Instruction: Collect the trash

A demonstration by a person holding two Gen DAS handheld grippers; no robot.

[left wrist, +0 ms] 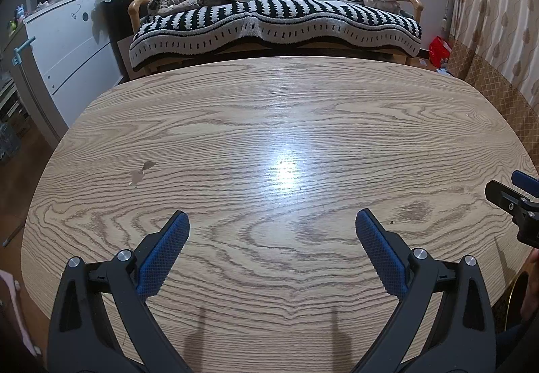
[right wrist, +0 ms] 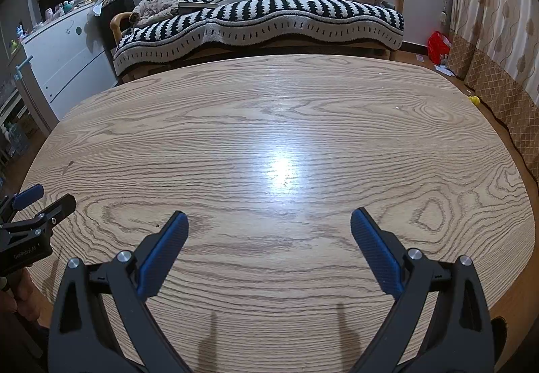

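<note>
Dim indoor light, white glare patch mid-table [left wrist: 235,123], sharp focus, heavy fisheye bending, dark vignetted corners.

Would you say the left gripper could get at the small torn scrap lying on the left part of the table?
Probably yes. The left gripper is open and holds nothing, and the scrap lies flat on bare table ahead and to its left, with nothing between. Being thin and flat, it may be awkward to pinch.
</note>
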